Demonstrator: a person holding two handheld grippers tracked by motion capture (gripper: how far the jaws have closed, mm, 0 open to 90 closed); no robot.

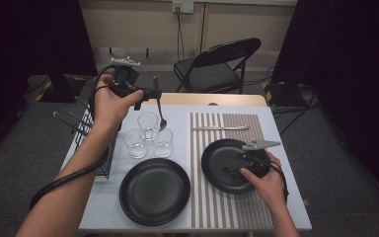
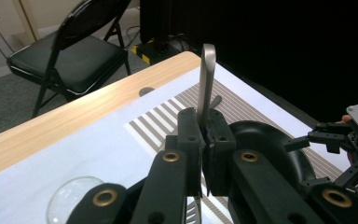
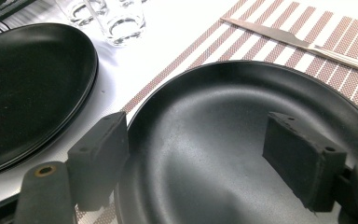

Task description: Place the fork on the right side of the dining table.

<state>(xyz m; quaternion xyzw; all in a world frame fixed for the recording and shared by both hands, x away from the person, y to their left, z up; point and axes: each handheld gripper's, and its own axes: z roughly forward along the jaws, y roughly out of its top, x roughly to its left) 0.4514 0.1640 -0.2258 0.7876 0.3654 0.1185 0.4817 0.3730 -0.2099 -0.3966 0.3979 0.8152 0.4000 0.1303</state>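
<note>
Table-setting is mid-step — left gripper (image 1: 150,94), upper left, clamps a spoon (image 1: 160,114) above the glasses (image 1: 149,133). Right gripper (image 3: 205,163) hovers open over the plate (image 3: 214,116) — next, lay the spoon on the striped placemat (image 1: 227,136).

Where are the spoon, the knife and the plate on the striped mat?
spoon (image 1: 160,114), high view, on its thin handle.
knife (image 1: 220,128), high view, mid-length of it.
plate (image 3: 205,140), right gripper view, on its bare inner surface.

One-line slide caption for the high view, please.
Left gripper holds a silver metal spoon above three clear glasses; right gripper hovers open over a round black plate.
</note>
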